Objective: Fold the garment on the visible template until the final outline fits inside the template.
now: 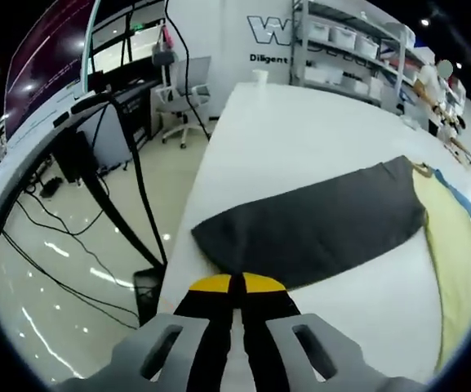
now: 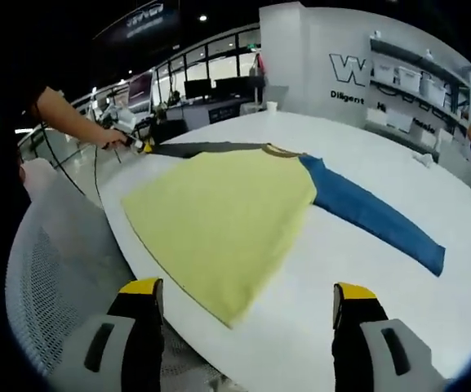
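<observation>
A: Fingers (image 1: 237,287) of the left gripper are pressed together, their yellow tips meeting at the near end of the dark sleeve (image 1: 317,224). It looks pinched there, though the cloth between the tips is hard to make out.

B: And the right gripper (image 2: 248,298)?

A: Spread wide, nothing between its fingers. It hovers over the surface (image 2: 357,175) edge, just short of the shirt's hem.

B: Where does the shirt lie?

A: Flat on the white surface. The yellow body (image 2: 223,216) is in the middle, the blue sleeve (image 2: 374,216) stretches out to the right in the right gripper view, and the dark sleeve runs off toward the far left.

B: Any sign of the person?

A: In the right gripper view a bare forearm (image 2: 68,118) reaches in from the left, the hand (image 2: 113,139) at the dark sleeve's end, gripping the left tool.

B: Anything around?

A: A mesh chair (image 2: 47,269) beside the surface, shelves (image 1: 353,45) with boxes along the back wall, an office chair (image 1: 182,102) on the glossy floor (image 1: 72,261), and black cables.
</observation>
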A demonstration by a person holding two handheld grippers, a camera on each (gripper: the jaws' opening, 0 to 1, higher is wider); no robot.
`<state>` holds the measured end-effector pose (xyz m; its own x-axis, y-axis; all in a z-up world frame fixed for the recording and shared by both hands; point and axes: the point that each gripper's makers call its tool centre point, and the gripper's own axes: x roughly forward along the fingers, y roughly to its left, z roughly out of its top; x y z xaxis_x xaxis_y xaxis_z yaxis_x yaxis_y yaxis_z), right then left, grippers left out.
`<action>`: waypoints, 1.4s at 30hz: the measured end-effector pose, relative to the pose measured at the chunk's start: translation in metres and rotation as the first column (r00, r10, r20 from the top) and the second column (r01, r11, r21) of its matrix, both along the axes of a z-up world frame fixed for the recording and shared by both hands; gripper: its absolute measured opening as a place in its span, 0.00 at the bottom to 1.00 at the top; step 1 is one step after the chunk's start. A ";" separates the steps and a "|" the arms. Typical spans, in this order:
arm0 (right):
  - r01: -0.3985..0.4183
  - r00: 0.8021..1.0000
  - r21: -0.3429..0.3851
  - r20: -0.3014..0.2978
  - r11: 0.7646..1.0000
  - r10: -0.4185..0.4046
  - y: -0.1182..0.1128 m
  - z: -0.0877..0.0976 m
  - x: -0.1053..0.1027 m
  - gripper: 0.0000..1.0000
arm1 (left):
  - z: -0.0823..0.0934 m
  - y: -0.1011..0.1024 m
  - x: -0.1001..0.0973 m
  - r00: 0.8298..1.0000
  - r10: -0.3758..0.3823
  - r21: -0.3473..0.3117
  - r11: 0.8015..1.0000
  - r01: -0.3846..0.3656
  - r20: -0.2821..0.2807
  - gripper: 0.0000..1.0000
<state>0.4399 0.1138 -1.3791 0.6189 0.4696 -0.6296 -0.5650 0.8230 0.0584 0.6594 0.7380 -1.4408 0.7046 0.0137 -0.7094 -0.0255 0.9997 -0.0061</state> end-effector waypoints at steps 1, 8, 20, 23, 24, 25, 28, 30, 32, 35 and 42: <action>0.007 1.000 0.000 -0.004 1.000 -0.007 -0.003 -0.001 -0.001 0.87 | 0.006 -0.001 0.002 1.000 -0.005 0.008 1.000 0.005 0.025 0.04; 0.066 0.998 0.014 -0.012 0.998 -0.066 -0.017 -0.005 -0.004 0.89 | 0.052 -0.021 0.020 0.982 -0.048 -0.045 0.997 0.057 0.182 0.03; 0.102 0.995 0.027 0.001 0.994 -0.102 -0.024 -0.008 -0.010 0.90 | 0.131 -0.108 0.041 0.876 -0.226 -0.102 0.950 0.296 0.427 0.03; 0.107 0.994 0.030 -0.008 0.994 -0.106 -0.026 -0.012 -0.014 0.90 | 0.143 -0.125 0.043 0.860 -0.241 -0.113 0.940 0.323 0.450 0.03; 0.110 0.994 0.031 -0.014 0.993 -0.110 -0.028 -0.014 -0.015 0.91 | 0.146 -0.130 0.043 0.856 -0.245 -0.117 0.937 0.330 0.454 0.03; 0.111 0.994 0.030 -0.015 0.993 -0.111 -0.029 -0.014 -0.016 0.91 | 0.150 -0.136 0.045 0.850 -0.253 -0.121 0.932 0.342 0.462 0.03; 0.116 0.993 0.039 -0.018 0.993 -0.115 -0.031 -0.014 -0.019 0.90 | 0.160 -0.149 0.047 0.835 -0.268 -0.124 0.922 0.367 0.480 0.03; 0.122 0.992 0.049 -0.018 0.991 -0.121 -0.031 -0.013 -0.018 0.90 | 0.166 -0.158 0.049 0.823 -0.281 -0.125 0.914 0.387 0.493 0.03; 0.124 0.992 0.054 -0.014 0.991 -0.123 -0.031 -0.012 -0.018 0.90 | 0.168 -0.166 0.050 0.821 -0.305 -0.117 0.907 0.406 0.483 0.03; 0.119 0.993 0.058 -0.010 0.991 -0.118 -0.028 -0.012 -0.017 0.90 | 0.178 -0.180 0.046 0.813 -0.315 -0.115 0.901 0.419 0.490 0.03; 0.097 0.995 0.064 -0.001 0.993 -0.097 -0.021 -0.011 -0.016 0.90 | 0.204 -0.207 0.055 0.781 -0.340 -0.123 0.877 0.464 0.524 0.04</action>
